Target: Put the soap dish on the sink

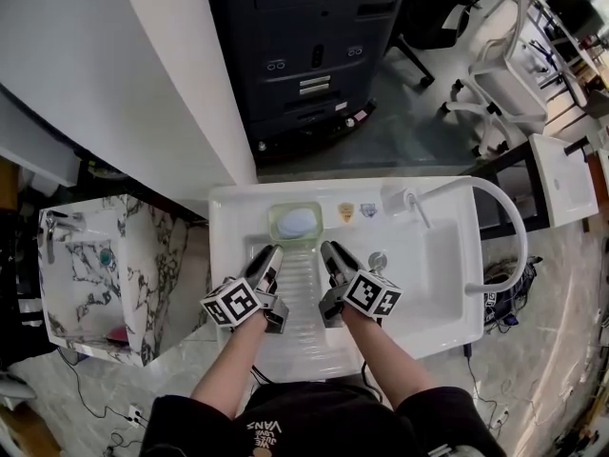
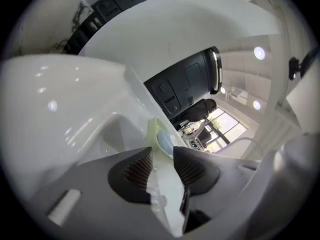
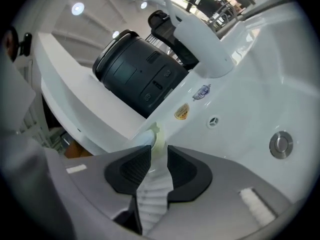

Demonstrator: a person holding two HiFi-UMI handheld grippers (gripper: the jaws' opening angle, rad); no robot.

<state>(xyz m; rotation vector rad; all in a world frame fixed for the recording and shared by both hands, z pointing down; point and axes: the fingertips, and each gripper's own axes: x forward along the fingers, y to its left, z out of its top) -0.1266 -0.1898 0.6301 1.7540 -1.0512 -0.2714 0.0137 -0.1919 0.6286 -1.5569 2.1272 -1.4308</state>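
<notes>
**White sink (image 1: 447, 298) on a marbled floor, soap dish (image 1: 295, 223) on its back ledge**

The floor around me is pale marbled tile. A dark cabinet-like machine (image 1: 304, 55) stands behind the sink, and a second, marble-patterned basin (image 1: 95, 274) sits off to my left. The sink in front of me is glossy white, with a ribbed slope (image 1: 304, 307) running down its middle and a round drain (image 1: 378, 260) in the bowl on the right.

The soap dish stands flat on the back ledge at the top of the ribbed slope, left of two small stickers (image 1: 356, 211) and the faucet (image 1: 404, 201). It is a rounded rectangle in pale yellow-green with a raised rim, and a pale blue oval bar of soap (image 1: 297, 222) lies inside it.

My left tool (image 1: 270, 258) hangs over the left edge of the ribs with its dark ribbed pads spread apart and nothing between them. Its own view shows the dish (image 2: 162, 139) just beyond the tips, clear of them. My right tool (image 1: 332, 255) mirrors it on the right side of the ribs, jaws likewise parted and empty, with the dish's edge (image 3: 156, 136) ahead of the gap.
</notes>
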